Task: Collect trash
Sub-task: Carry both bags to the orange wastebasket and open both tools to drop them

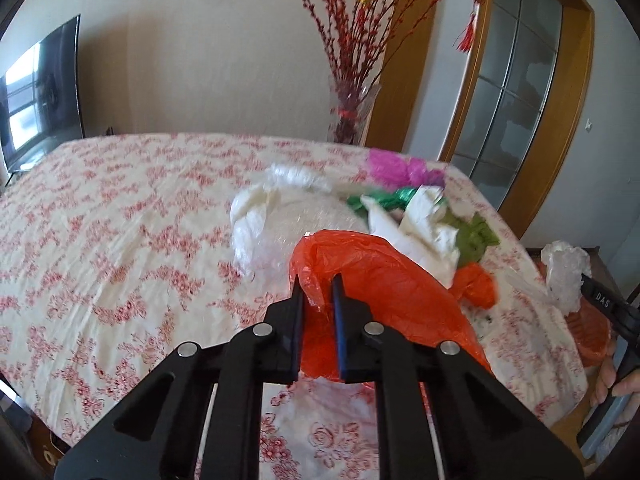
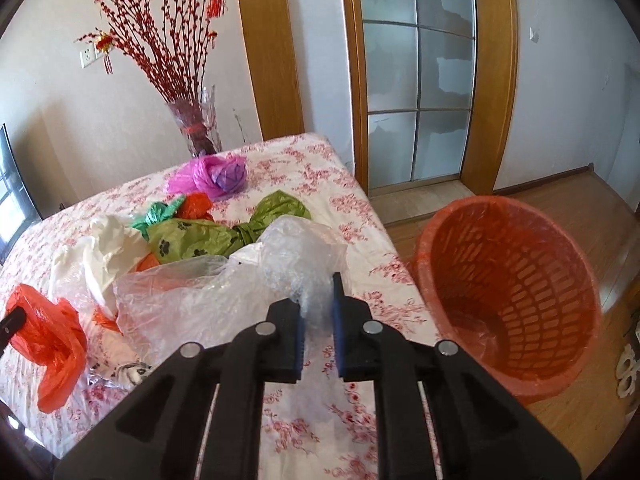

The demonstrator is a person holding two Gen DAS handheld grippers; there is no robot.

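Note:
My left gripper [image 1: 318,286] is shut on a crumpled orange plastic bag [image 1: 380,280], whose film is bunched between the pads above the floral tablecloth [image 1: 120,220]. My right gripper [image 2: 318,300] is shut on a clear plastic bag [image 2: 240,288] near the table's right edge. The orange bag [image 2: 52,344] shows at the left of the right wrist view. More trash lies behind on the table: white bags [image 2: 104,248], a green paw-print bag [image 2: 192,240] and a pink bag [image 2: 212,176]. An orange mesh bin [image 2: 508,292] with a liner stands on the floor to the right of the table.
A glass vase of red branches [image 2: 196,128] stands behind the table's far edge. A television [image 1: 40,92] is at the far left. A glass-paned door in a wooden frame [image 2: 416,80] is behind the bin, with wooden floor [image 2: 580,200] around it.

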